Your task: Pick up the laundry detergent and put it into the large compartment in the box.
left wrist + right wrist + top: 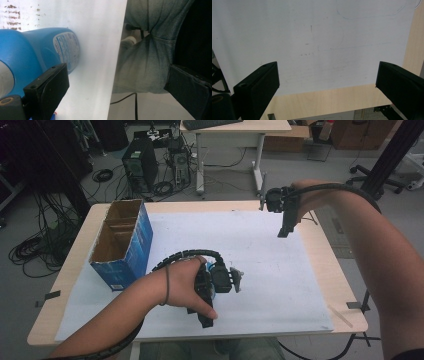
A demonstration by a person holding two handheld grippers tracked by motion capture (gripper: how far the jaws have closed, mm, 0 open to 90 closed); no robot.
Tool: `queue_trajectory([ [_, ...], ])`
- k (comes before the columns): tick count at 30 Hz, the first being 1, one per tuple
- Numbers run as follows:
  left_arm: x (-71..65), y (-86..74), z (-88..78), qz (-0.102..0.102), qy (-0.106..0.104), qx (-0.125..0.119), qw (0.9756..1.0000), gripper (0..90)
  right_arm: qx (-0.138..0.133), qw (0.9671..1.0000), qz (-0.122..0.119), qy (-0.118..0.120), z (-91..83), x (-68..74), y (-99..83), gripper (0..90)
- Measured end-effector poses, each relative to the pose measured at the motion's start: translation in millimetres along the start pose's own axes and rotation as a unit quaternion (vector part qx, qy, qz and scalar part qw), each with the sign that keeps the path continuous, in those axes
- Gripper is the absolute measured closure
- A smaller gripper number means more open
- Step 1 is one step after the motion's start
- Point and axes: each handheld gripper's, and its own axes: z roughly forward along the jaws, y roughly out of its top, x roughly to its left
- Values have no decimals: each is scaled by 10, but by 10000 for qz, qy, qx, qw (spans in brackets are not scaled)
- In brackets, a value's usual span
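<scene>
L gripper [117,82] fingers apart beside blue bottle [37,53], prob. touching; R gripper [327,82] fingers released.

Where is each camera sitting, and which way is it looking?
High view: above the person's side, looking forward and down at the table; both forearms, left hand-held gripper, right hand-held gripper.
Left gripper view: on the left hand-held gripper, open jaws beside a blue bottle, the person's trousers beyond.
Right gripper view: on the right hand-held gripper, facing the white sheet.
All share that sheet.
</scene>
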Motion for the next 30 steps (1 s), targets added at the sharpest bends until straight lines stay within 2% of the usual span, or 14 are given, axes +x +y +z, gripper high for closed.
queue_trajectory([
  [18, -2, -2, -20, -18, 15, 4, 10000, 52, 23, 10000, -29, -18, 54, -16, 25, 54],
  [30, -29, 8, -168, 11, 125, -66, 9999, 52, -9, 10000, -16, -42, 32, -15, 16, 47],
])
